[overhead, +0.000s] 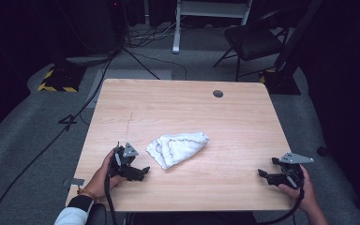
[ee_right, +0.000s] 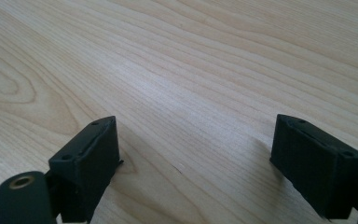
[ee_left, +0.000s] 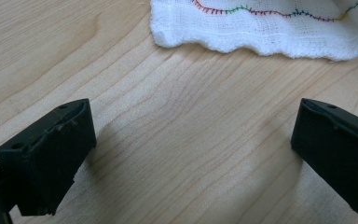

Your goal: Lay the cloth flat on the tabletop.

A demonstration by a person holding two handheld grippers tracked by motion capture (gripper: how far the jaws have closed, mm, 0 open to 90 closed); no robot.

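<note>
Two claws: both spread wide, nothing between the jaws, both low over the table (overhead: 243,117).
Left claw (overhead: 144,169): jaws well apart in the left gripper view, bare wood between them; held in the left hand (overhead: 104,172), aimed toward the middle of the table.
Right claw (overhead: 261,173): jaws equally wide in the right gripper view, plain wood grain ahead; held in the right hand (overhead: 303,186) at the near right edge, pointing left toward the middle.
Cloth (overhead: 177,147): white, crumpled into a loose heap, red stitched line along its hem; lying near the centre of the table, slightly toward the near side.
Cloth from the left claw: just ahead and a little to the right in the high view; near, not touching. Wavy hem with coloured stitching (ee_left: 261,12) across the top of the left gripper view, clear wood between it and the jaw tips.
Cloth from the right claw: well apart, across an open stretch of tabletop.
Progress: judged at the very start; cloth untouched, not yet gripped, lifted or spread.
Still to do: closing in on the hem, most likely with the left claw first, taking a pinch, then bringing the right claw across.
Beyond the table: grey carpet, cables, a black chair (overhead: 255,40).
</note>
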